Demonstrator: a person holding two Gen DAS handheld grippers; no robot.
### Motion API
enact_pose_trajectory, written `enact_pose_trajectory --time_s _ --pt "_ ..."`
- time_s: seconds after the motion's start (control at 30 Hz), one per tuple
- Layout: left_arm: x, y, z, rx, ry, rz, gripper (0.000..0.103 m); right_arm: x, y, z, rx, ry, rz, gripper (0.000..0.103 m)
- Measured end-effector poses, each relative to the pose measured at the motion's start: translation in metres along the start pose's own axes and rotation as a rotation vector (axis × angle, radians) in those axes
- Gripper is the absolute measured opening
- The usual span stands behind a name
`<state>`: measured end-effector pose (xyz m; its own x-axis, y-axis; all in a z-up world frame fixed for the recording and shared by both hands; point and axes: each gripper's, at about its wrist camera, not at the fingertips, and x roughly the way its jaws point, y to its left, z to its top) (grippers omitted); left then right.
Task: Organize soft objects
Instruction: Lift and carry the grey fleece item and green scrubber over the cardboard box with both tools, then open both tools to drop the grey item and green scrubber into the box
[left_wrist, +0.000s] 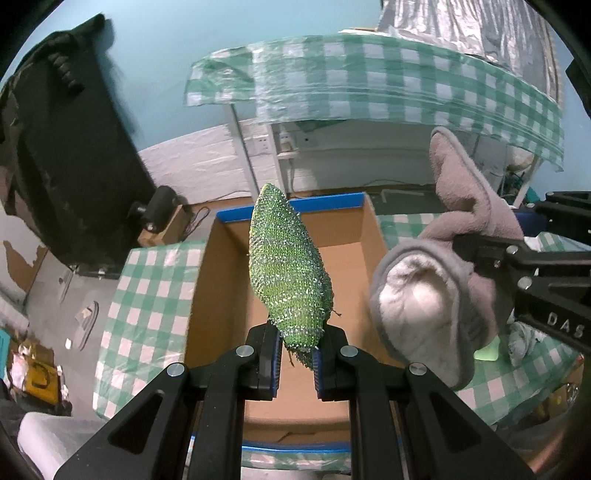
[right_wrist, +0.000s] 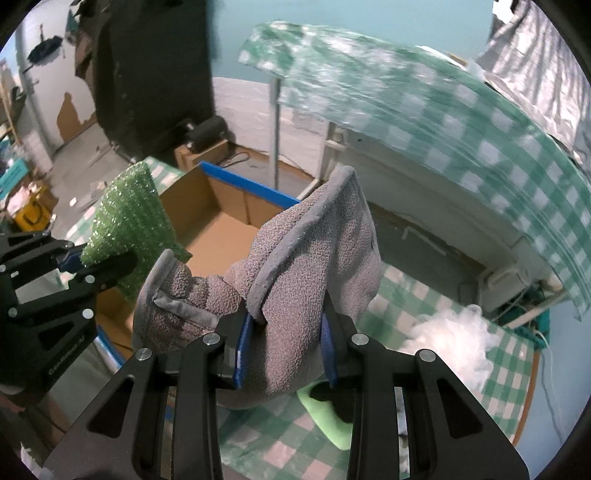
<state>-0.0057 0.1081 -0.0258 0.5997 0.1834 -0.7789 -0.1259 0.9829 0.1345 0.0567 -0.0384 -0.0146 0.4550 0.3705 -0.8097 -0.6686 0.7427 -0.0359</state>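
My left gripper (left_wrist: 297, 363) is shut on the lower edge of a green glittery scrubbing pad (left_wrist: 286, 269), which stands up over an open cardboard box (left_wrist: 218, 280) with blue-taped rims. My right gripper (right_wrist: 286, 354) is shut on a grey fleece slipper (right_wrist: 314, 251) held just right of the box. In the left wrist view the slipper (left_wrist: 424, 295) shows its pale lining, with the right gripper (left_wrist: 476, 254) clamped on it. In the right wrist view the green pad (right_wrist: 129, 221) and the left gripper (right_wrist: 92, 266) are at the left, above the box (right_wrist: 221, 236).
A green and white checked cloth (right_wrist: 424, 306) covers the table under the box. White stuffing fluff (right_wrist: 450, 339) and a pale green flat piece (right_wrist: 325, 413) lie on it to the right. A second checked table (left_wrist: 369, 88) stands behind, a dark hanging cloth (left_wrist: 66, 147) at left.
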Motion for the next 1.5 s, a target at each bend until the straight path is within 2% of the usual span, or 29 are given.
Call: enact_pose_trajectory --time_s 0.23,0.57,0.63,0.73,0.77,0.8,0.83,1.0,1.2,1.5 --pt "0.010 0.028 -0.010 -0.043 0.025 0.049 0.014 0.023 0.031 0.011 -0.074 0.020 0.029 0.030" --pt "0.027 0.044 -0.020 -0.067 0.076 0.083 0.014 0.049 0.061 0.015 -0.138 0.060 0.061 0.030" --pt "0.029 0.046 -0.021 -0.074 0.087 0.080 0.015 0.054 0.067 0.016 -0.166 0.067 0.065 0.033" --pt "0.030 0.047 -0.021 -0.082 0.101 0.082 0.016 0.058 0.070 0.016 -0.185 0.080 0.068 0.045" --pt "0.031 0.048 -0.021 -0.084 0.105 0.086 0.021 0.058 0.070 0.016 -0.186 0.082 0.067 0.053" --pt "0.031 0.048 -0.021 -0.086 0.105 0.093 0.031 0.059 0.071 0.016 -0.188 0.084 0.069 0.056" --pt "0.030 0.049 -0.021 -0.088 0.098 0.098 0.035 0.059 0.071 0.015 -0.190 0.084 0.066 0.062" --pt "0.025 0.046 -0.019 -0.069 0.068 0.119 0.049 0.052 0.070 0.015 -0.209 0.049 0.009 0.073" --pt "0.026 0.044 -0.018 -0.055 0.062 0.121 0.053 0.043 0.058 0.016 -0.168 0.026 0.003 0.076" --pt "0.027 0.028 -0.013 -0.028 0.059 0.110 0.060 0.038 0.032 0.003 -0.110 0.054 -0.016 0.078"
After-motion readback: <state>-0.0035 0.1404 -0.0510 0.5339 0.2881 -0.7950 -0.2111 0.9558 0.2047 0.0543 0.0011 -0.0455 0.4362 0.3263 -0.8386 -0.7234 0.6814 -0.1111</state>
